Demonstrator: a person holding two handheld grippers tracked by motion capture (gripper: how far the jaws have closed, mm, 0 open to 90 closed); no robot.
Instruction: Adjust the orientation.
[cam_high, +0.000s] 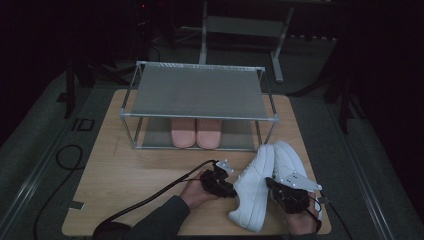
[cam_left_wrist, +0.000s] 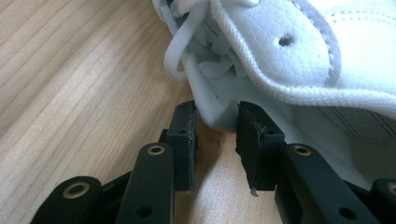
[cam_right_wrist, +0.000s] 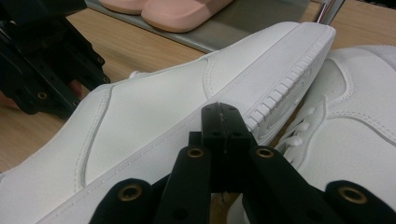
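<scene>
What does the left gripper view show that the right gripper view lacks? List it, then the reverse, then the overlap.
Left gripper view: the tilted sneaker seen from its opening, with its laces and an eyelet hole, and the shoe's edge between the open jaws of the left tool.
Right gripper view: the pink slippers on the rack's lower shelf, a second white sneaker, and the shut right tool.
Both: the tilted sneaker, the left tool, and the wooden table.

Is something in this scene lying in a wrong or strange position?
Yes. The left white sneaker is tipped on its side on the table, leaning against the other white sneaker, which sits upright. The pink slippers stand neatly side by side on the rack's lower shelf.
</scene>
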